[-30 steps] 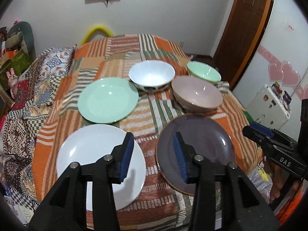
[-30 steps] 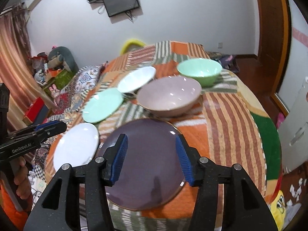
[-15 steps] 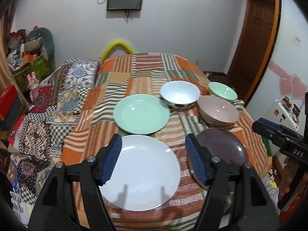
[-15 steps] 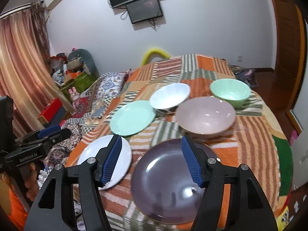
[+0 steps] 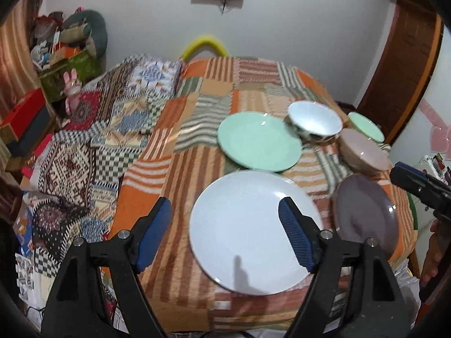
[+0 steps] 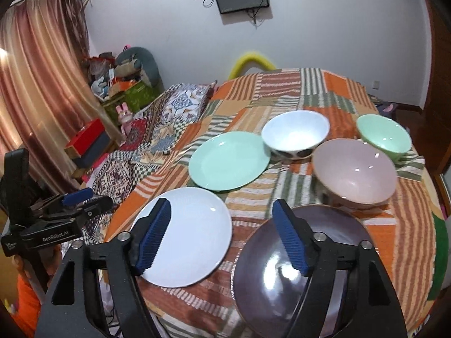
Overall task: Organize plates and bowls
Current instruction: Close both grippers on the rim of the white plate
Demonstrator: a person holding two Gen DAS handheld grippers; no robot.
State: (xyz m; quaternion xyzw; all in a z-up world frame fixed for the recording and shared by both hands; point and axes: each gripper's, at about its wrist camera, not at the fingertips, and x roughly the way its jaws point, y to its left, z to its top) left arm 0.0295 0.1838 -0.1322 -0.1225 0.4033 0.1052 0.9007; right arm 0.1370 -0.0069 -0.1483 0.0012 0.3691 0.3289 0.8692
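Note:
On the striped patchwork cloth lie a white plate [image 5: 251, 233] [image 6: 191, 233], a mint green plate [image 5: 258, 140] [image 6: 228, 159] and a dark purple plate [image 5: 366, 214] [image 6: 304, 270]. Behind them stand a white bowl [image 5: 314, 122] [image 6: 294, 133], a pink bowl [image 5: 363, 152] [image 6: 353, 174] and a small green bowl [image 5: 365, 126] [image 6: 383, 135]. My left gripper [image 5: 225, 233] is open and empty, above the near left edge of the white plate. My right gripper [image 6: 222, 236] is open and empty, above the gap between the white and purple plates.
The round table [image 6: 324, 84] has bare cloth at its far side. A patterned blanket [image 5: 84, 155] drapes to the left. Boxes and toys [image 6: 124, 84] sit by the curtain [image 6: 36, 84]. A wooden door [image 5: 406, 56] is at the right.
Both grippers have opened wider and drawn back and to the left. The left one now frames the white plate's left edge; the right one now sees both near plates.

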